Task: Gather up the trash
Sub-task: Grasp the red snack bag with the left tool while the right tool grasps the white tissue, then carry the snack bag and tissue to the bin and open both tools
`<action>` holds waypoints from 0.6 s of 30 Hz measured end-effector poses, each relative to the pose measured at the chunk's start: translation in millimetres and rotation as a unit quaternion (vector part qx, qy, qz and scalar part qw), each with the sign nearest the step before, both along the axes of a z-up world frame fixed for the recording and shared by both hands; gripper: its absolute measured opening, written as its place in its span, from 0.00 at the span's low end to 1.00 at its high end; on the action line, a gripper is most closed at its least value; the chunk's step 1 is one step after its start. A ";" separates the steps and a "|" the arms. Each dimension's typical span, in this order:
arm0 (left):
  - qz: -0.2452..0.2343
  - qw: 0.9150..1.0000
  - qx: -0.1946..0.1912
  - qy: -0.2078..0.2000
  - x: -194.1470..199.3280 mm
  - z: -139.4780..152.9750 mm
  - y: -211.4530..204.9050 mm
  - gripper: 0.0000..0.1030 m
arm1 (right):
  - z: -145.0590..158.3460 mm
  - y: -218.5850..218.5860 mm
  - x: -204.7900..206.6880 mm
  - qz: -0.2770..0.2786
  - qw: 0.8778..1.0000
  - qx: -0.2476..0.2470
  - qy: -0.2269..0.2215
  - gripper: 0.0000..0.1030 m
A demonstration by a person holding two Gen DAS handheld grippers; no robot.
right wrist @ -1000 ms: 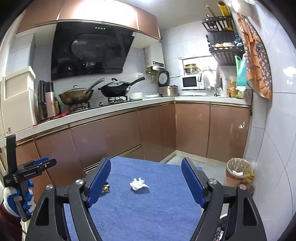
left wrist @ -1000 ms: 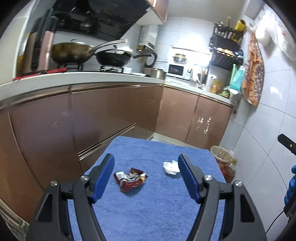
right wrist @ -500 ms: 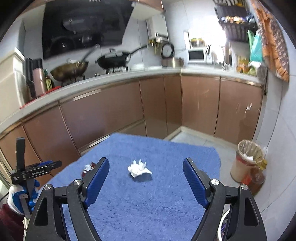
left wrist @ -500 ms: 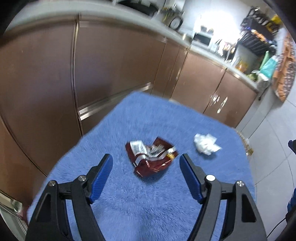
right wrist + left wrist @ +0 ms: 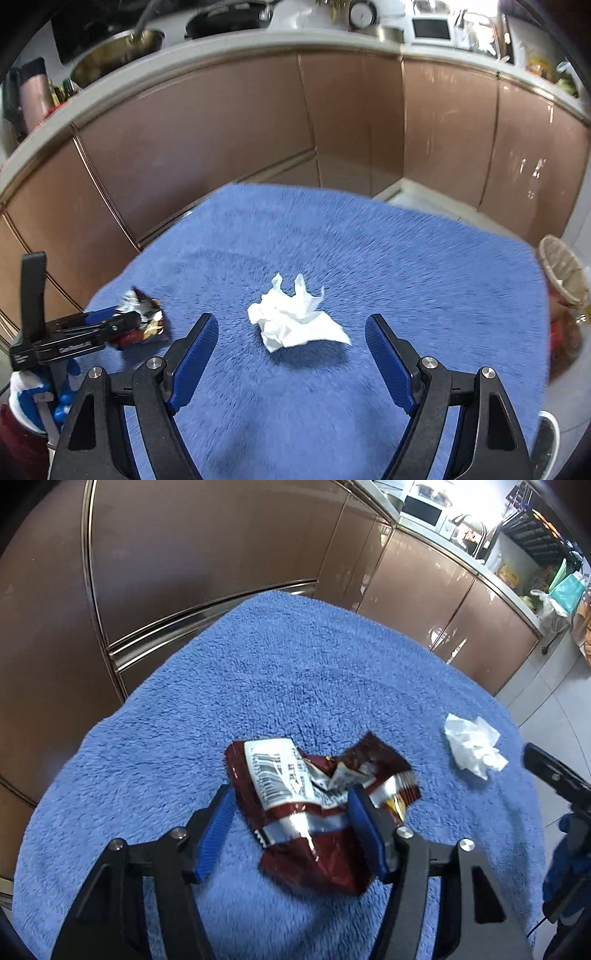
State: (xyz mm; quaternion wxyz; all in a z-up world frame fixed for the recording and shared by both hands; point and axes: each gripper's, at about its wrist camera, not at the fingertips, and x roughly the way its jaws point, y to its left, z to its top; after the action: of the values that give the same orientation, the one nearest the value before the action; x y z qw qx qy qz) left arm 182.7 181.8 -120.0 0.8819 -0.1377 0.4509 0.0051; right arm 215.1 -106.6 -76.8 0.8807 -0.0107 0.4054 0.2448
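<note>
A crumpled dark red snack wrapper [image 5: 314,797] lies on the blue towel [image 5: 295,664]. My left gripper [image 5: 291,801] is open, its blue pads [image 5: 216,827] on either side of the wrapper, right pad touching or overlapping its edge. A crumpled white tissue [image 5: 291,317] lies mid-towel, also in the left wrist view [image 5: 472,746]. My right gripper [image 5: 291,332] is open, low over the towel [image 5: 369,240], with the tissue just ahead between its fingers. The left gripper [image 5: 122,323] shows at the wrapper [image 5: 147,321] in the right wrist view.
Brown kitchen cabinets [image 5: 258,122] stand close behind the towel's far edge. A wicker trash basket [image 5: 563,273] stands on the floor to the right of the towel. The counter above holds pans [image 5: 118,51] and a microwave [image 5: 432,27].
Both grippers have tilted down and moved forward toward the towel. The left gripper now straddles the wrapper, jaws narrower than before. The right gripper has come close to the tissue.
</note>
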 end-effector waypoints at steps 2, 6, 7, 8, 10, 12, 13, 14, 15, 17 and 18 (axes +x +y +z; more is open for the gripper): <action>0.000 1.000 0.003 -0.001 4.4 -1.3 0.6 0.57 | -12.4 7.7 14.0 0.002 1.000 -0.001 0.010 0.78; -0.001 1.000 0.009 -0.002 10.9 -1.6 -1.2 0.48 | -31.6 17.3 32.7 0.004 1.000 0.001 0.024 0.77; -0.002 1.000 0.010 -0.001 11.3 -1.9 -2.8 0.44 | -34.7 18.7 35.0 0.006 1.000 0.003 0.027 0.71; -0.002 1.000 0.015 -0.003 11.3 -2.4 -4.4 0.43 | -38.2 21.1 37.8 0.010 0.999 0.004 0.031 0.67; -0.002 1.000 0.019 -0.004 10.9 -2.7 -6.3 0.38 | -43.4 24.9 41.5 0.017 0.999 0.003 0.040 0.52; -0.003 1.000 0.023 -0.005 10.0 -3.0 -8.1 0.33 | -48.9 28.6 43.1 0.022 0.999 0.001 0.046 0.40; -0.003 1.000 0.022 -0.006 9.4 -2.7 -9.0 0.30 | -50.3 29.5 42.4 0.026 0.998 0.002 0.049 0.35; -0.004 1.000 0.023 -0.006 9.1 -2.2 -9.7 0.28 | -51.4 30.3 42.6 0.027 0.998 0.002 0.049 0.33; -0.004 1.000 0.024 -0.006 8.8 -1.7 -10.7 0.25 | -51.1 30.3 40.2 0.029 0.998 0.001 0.047 0.29; -0.005 1.000 0.025 -0.007 7.1 -0.6 -13.4 0.21 | -48.9 29.8 35.7 0.032 0.998 0.002 0.045 0.25; -0.006 1.000 0.025 -0.008 5.4 0.5 -14.8 0.19 | -46.8 28.7 32.6 0.032 0.999 0.002 0.044 0.24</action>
State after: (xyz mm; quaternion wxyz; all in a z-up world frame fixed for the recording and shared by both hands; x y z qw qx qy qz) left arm 188.1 167.0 -119.5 0.8885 -0.1132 0.4445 0.0103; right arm 247.8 -77.9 -123.6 0.8537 -0.0113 0.4425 0.2743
